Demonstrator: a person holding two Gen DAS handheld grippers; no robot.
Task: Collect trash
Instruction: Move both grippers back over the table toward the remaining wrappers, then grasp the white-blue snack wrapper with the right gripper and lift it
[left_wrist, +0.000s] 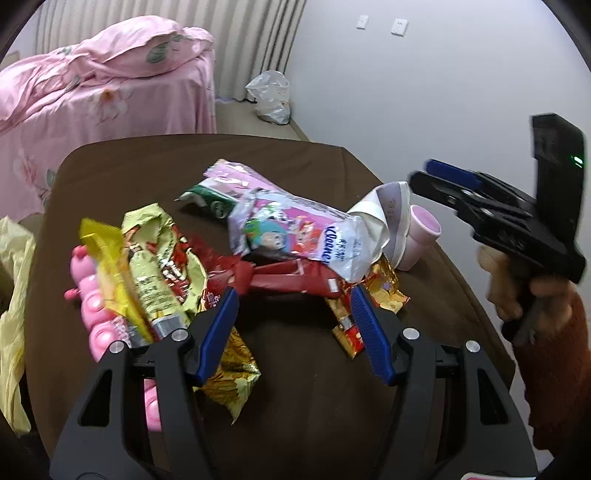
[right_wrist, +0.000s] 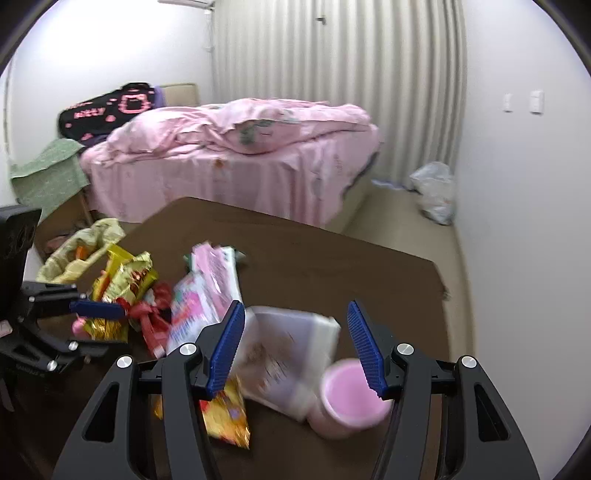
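A pile of trash lies on the brown table (left_wrist: 303, 387): a pink Kleenex pack (left_wrist: 295, 229), a red wrapper (left_wrist: 291, 277), a green-yellow snack wrapper (left_wrist: 162, 266), gold wrappers (left_wrist: 229, 376) and a pink plastic toy (left_wrist: 92, 314). My left gripper (left_wrist: 295, 321) hovers open just in front of the red wrapper and holds nothing. At the pile's right end are a white box (right_wrist: 288, 350) and a pink cup (right_wrist: 351, 395). My right gripper (right_wrist: 295, 343) is open above them, with the blurred box showing between its fingers. Each gripper appears in the other's view: the right gripper (left_wrist: 424, 173) and the left gripper (right_wrist: 99, 328).
A pale yellow plastic bag (right_wrist: 81, 247) sits open at the table's left edge. Beyond the table stands a bed with pink bedding (right_wrist: 240, 147). A white plastic bag (right_wrist: 436, 192) lies on the floor by the wall. A hand in a reddish sleeve (left_wrist: 546, 332) holds the right gripper.
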